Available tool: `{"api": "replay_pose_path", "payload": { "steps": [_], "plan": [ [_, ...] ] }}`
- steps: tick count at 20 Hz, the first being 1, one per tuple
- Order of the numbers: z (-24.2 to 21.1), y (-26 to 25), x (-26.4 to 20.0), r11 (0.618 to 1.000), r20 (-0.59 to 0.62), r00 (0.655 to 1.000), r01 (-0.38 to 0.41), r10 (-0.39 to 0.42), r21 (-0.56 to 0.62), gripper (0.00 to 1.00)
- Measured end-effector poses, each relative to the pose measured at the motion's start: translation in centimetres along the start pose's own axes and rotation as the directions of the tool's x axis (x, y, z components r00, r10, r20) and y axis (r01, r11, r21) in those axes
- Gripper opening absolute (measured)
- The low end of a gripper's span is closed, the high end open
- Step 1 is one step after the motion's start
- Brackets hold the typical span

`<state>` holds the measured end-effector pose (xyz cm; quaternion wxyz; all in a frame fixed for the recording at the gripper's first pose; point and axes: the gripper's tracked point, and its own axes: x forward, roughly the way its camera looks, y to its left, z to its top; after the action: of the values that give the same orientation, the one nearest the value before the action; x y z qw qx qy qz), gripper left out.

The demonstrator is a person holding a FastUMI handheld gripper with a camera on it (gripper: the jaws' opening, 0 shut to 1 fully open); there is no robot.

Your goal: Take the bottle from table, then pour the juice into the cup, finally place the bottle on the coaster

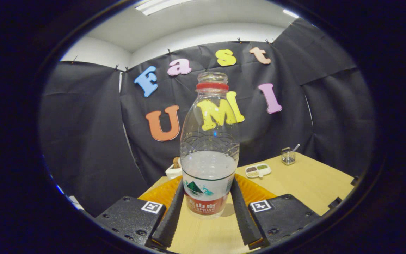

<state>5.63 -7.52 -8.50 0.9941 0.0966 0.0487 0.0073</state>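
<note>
Gripping the clear plastic bottle low on its label, the tool presses both fingers against it at lower centre, upright above the wooden counter, orange coaster just behind.

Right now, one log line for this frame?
tool: shut on bottle | bottle: upright, uncapped, part full | coaster: behind bottle | cup: not identified
</note>
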Motion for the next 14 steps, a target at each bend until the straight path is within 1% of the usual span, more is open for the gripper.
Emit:
{"api": "replay_pose_path", "payload": {
  "steps": [3, 6, 10, 14],
  "plan": [
    [1.4, 0.7, -0.5, 0.999, 0.026, 1.000, 0.011, -0.010, -0.040, 0.75],
    [2.3, 1.6, 0.8, 0.998, 0.042, 0.999, 0.005, -0.002, -0.061, 0.76],
    [1.7, 2.5, 2.2, 0.998, 0.033, 0.999, -0.011, 0.013, -0.065, 0.75],
    [1.2, 1.9, 4.0, 0.996, 0.026, 0.999, 0.028, -0.026, -0.080, 0.76]
  ]
}}
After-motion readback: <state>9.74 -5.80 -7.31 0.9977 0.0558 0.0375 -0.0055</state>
